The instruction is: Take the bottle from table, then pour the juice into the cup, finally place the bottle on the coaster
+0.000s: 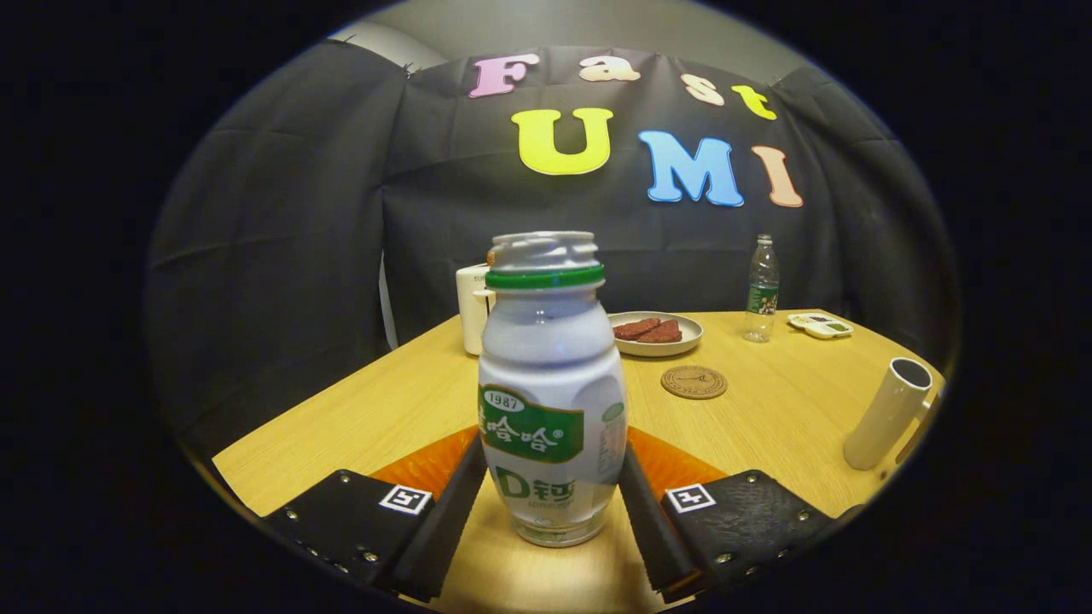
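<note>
A white juice bottle [550, 384] with a green label and a green ring under its open threaded neck stands upright between my fingers. My gripper [553, 465] is shut on its lower body, one finger touching each side. I cannot tell whether its base rests on the wooden table [384, 418] or hangs just above it. A round brown coaster [694, 382] lies on the table beyond the bottle, a little to the right. A tall white cup [887, 414] stands farther right, near the table's edge.
Behind the coaster sits a plate [657, 334] with brown food pieces. A clear water bottle [762, 290] and a small white tray [819, 325] are at the back right. A white appliance [472, 309] stands behind the juice bottle on the left.
</note>
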`<action>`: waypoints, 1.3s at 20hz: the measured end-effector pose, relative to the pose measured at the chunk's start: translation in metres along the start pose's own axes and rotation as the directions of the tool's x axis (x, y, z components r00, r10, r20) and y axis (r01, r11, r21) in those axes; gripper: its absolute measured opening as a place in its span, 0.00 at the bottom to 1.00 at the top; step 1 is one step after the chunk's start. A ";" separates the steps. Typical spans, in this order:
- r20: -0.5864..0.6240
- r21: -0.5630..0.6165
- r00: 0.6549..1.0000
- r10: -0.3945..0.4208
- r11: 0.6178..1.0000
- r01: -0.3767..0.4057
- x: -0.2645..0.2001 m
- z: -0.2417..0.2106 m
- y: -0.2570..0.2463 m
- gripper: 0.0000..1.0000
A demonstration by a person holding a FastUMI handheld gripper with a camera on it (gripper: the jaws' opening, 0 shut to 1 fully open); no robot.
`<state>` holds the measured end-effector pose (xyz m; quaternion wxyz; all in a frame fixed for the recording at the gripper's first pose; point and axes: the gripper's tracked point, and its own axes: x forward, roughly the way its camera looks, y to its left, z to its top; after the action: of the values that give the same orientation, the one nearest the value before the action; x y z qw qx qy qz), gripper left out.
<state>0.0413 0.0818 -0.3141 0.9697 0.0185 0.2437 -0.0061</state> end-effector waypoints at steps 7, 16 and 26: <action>-0.022 0.024 1.000 0.002 1.000 -0.001 0.000 0.003 -0.005 0.74; -0.091 0.034 0.996 0.020 0.999 -0.017 0.000 0.000 -0.006 0.69; -0.039 0.209 0.999 -0.014 0.978 0.022 -0.021 0.041 -0.050 0.69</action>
<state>0.0414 0.0301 -0.2699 0.9575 0.1184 0.2599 -0.0401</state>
